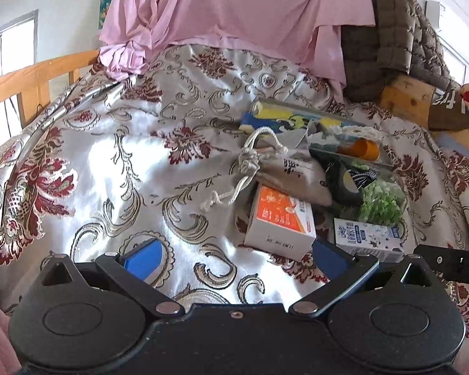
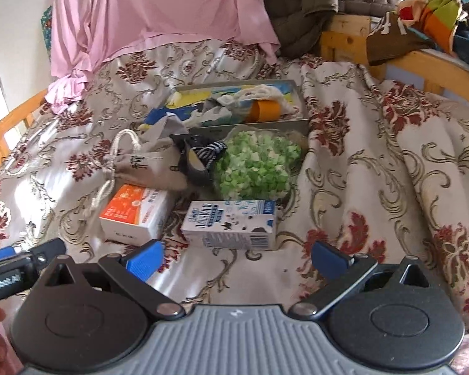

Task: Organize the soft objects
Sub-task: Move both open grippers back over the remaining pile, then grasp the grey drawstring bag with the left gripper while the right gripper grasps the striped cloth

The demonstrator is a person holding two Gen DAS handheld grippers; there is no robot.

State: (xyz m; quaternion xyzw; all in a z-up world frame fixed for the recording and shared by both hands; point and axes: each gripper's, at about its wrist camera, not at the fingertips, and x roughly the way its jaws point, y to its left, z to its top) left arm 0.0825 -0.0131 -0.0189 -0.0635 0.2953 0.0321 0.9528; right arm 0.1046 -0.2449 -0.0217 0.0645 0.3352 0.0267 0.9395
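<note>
On the floral bedspread [image 1: 115, 162] lies a heap of things. A grey drawstring pouch [image 1: 284, 168] [image 2: 150, 164] rests partly on an orange-and-white box [image 1: 279, 222] [image 2: 134, 211]. Beside them are a dark striped cloth [image 2: 200, 156], a clear bag of green bits [image 2: 254, 164] [image 1: 381, 201] and a white-blue carton [image 2: 231, 225] [image 1: 369, 237]. Behind stands a grey tray [image 2: 250, 123] holding rags and an orange roll [image 2: 264, 109]. My left gripper [image 1: 237, 257] hovers open just short of the orange box. My right gripper [image 2: 236, 257] hovers open before the carton. Both hold nothing.
A pink sheet [image 1: 234, 15] and a quilted olive jacket [image 1: 397, 31] hang at the back. Wooden bed rails run along the left [image 1: 31, 78] and right [image 2: 422, 59], with colourful clothes [image 2: 437, 9] piled at the right. Open bedspread lies to the left of the heap.
</note>
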